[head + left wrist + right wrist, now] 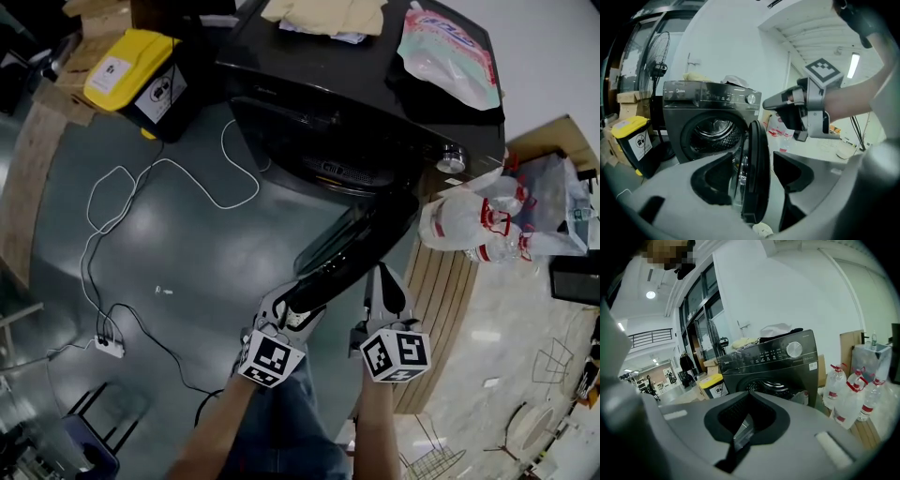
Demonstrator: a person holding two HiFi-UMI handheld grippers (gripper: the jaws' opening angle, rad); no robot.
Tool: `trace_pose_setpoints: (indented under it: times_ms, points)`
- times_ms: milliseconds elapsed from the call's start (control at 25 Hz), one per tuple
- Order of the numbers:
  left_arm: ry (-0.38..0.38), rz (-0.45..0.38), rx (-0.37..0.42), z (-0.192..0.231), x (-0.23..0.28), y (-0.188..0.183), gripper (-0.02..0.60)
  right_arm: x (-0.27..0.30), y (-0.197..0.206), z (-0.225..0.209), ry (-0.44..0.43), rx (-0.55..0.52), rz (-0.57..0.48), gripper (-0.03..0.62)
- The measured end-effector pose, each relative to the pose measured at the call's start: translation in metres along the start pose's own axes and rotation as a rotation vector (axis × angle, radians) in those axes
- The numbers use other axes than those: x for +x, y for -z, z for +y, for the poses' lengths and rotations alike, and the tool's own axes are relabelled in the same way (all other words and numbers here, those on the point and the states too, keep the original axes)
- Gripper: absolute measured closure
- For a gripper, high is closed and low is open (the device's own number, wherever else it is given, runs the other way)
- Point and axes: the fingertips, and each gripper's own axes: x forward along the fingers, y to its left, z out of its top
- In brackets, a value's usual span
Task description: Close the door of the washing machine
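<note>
Though unclear overhead, door [757, 140] within left gripper [753, 164]

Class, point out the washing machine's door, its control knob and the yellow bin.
door [756, 158]: left gripper view, on its dark outer rim.
control knob [794, 349]: right gripper view, on its round face.
yellow bin [142, 54]: head view, on its lid.

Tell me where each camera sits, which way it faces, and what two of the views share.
Head view: on the person's head, looking steeply down at the washing machine, its open door, forearms, left gripper and right gripper.
Left gripper view: rides the left gripper, facing the drum; jaws apart astride the door's edge; right gripper beyond.
Right gripper view: rides the right gripper, facing the machine's front; jaws together.
Shared: both gripper views show the yellow bin.
</note>
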Motion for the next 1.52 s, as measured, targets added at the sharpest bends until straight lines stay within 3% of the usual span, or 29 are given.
trace_pose_setpoints:
  times_ms: [240,560,680,1080,1520]
  points:
    - [0.013,0.085,-0.011,-0.010,0.012,0.044,0.319,0.002,0.013,-0.001,-0.009,-0.002,0.023,0.582]
    - [-0.010,0.135,-0.047,-0.012,0.026,0.081,0.376,0.011,0.030,0.006,-0.031,0.005,0.040,0.582]
    - [-0.022,0.136,-0.053,-0.010,0.029,0.082,0.403,0.014,0.032,0.008,-0.040,0.002,0.048,0.582]
    - [-0.032,0.131,-0.039,-0.001,0.032,0.079,0.407,0.023,0.036,0.009,-0.053,0.010,0.055,0.582]
    - [-0.103,0.114,-0.039,0.053,0.030,0.071,0.422,0.030,0.046,0.014,-0.060,0.020,0.070,0.582]
